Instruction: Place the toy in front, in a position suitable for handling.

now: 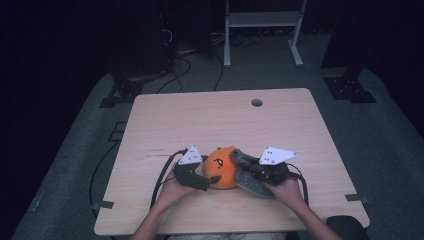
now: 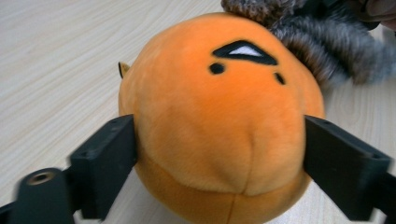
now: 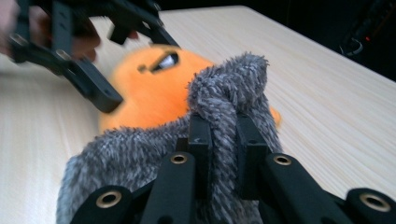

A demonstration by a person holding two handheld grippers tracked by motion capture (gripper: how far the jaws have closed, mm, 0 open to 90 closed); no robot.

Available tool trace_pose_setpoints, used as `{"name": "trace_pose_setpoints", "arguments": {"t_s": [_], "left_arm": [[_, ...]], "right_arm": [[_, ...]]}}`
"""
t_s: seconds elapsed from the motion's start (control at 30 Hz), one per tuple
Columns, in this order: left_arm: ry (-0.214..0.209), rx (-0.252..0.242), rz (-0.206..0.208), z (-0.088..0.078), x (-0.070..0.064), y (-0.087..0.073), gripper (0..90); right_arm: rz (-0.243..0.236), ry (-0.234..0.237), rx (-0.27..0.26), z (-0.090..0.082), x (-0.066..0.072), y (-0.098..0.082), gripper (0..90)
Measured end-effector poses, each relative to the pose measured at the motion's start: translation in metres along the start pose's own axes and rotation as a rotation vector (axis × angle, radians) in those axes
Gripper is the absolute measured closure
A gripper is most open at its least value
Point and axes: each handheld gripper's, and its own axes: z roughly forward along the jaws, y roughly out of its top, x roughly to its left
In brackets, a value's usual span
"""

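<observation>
Centrally, an orange plush ball and a grey fuzzy cloth sit between two hand-held grippers near the front edge of a wooden table.

No brand, label or writing can be read; the ball bears only a stitched black-and-white face, turned up and toward the left gripper. The ball is round, so no long axis can be told; the cloth runs from the ball's top down to the right. The left gripper's jaws stand wide, one on each side of the ball and touching its flanks. The right gripper has its jaws nearly together, pinching a fold of the cloth, which lies against the ball's right side.
</observation>
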Motion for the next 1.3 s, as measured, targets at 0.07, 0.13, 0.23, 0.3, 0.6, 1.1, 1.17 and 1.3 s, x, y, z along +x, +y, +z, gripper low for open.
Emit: {"name": "trace_pose_setpoints", "arguments": {"t_s": [0.07, 0.13, 0.23, 0.3, 0.6, 1.1, 1.17, 1.3], "left_arm": [[0.006, -0.002, 0.021, 0.000, -0.003, 0.002, 18.2], [0.024, 0.001, 0.077, 0.000, -0.007, 0.004, 27.5], [0.024, 0.010, 0.132, 0.000, -0.012, 0.006, 31.9], [0.016, 0.005, 0.130, -0.001, -0.012, 0.006, 31.7], [-0.022, 0.011, -0.046, 0.003, 0.002, 0.003, 14.6], [-0.028, -0.017, -0.076, -0.001, 0.007, 0.003, 28.3], [-0.028, -0.024, -0.111, 0.000, 0.010, 0.003, 30.0], [-0.035, -0.022, -0.126, -0.001, 0.012, 0.002, 30.3]], "right_arm": [[0.014, 0.004, 0.002, 0.000, -0.001, -0.002, 78.8], [0.001, 0.035, -0.016, 0.001, 0.006, 0.000, 78.9], [-0.048, 0.123, -0.051, 0.005, 0.020, 0.007, 78.8], [-0.061, 0.127, -0.054, 0.006, 0.022, 0.009, 78.8], [0.016, 0.015, -0.018, -0.004, -0.003, -0.002, 78.7], [-0.024, 0.017, -0.012, -0.004, 0.002, 0.000, 78.7], [-0.024, 0.034, -0.017, -0.006, 0.004, -0.001, 78.7], [-0.088, 0.120, -0.018, 0.004, 0.027, 0.004, 78.4]]}}
